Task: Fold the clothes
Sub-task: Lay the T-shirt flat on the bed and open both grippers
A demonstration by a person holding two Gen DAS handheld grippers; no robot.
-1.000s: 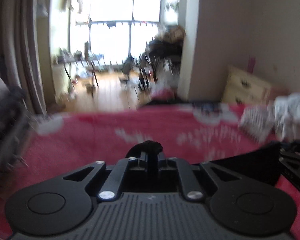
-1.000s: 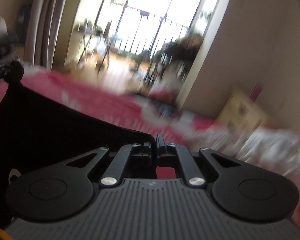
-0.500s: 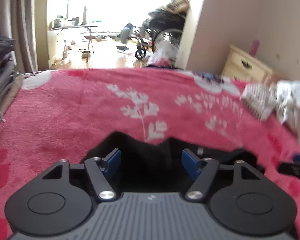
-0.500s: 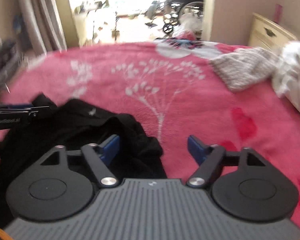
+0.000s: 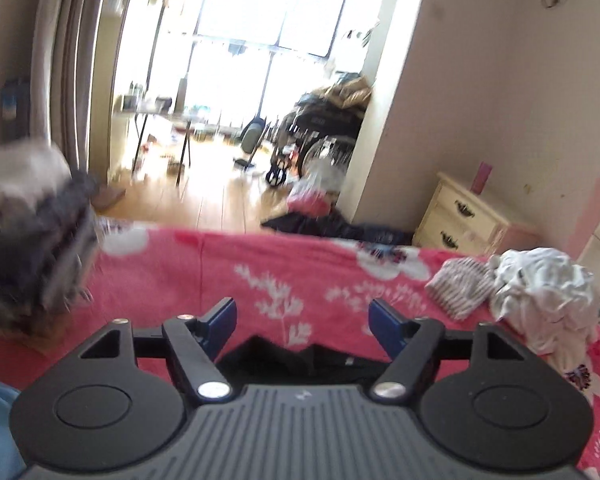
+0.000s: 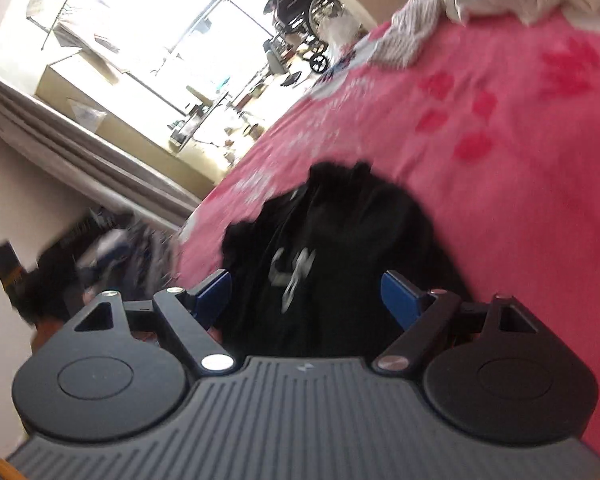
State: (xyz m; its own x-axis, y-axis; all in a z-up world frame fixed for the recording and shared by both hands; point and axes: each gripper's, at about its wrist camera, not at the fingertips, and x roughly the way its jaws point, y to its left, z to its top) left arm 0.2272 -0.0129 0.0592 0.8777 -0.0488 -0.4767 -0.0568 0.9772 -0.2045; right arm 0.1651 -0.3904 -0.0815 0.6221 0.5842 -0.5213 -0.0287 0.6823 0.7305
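On the left wrist view: left gripper opening, nothing between its blue fingers, black garment below on the pink bedspread. From the right wrist: right gripper wide, empty, tilted over the garment, probably for regrasping.

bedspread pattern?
Pink-red fleece bedspread with white flower and leafy sprig prints, plus darker red blotches; the prints show best in the left wrist view.
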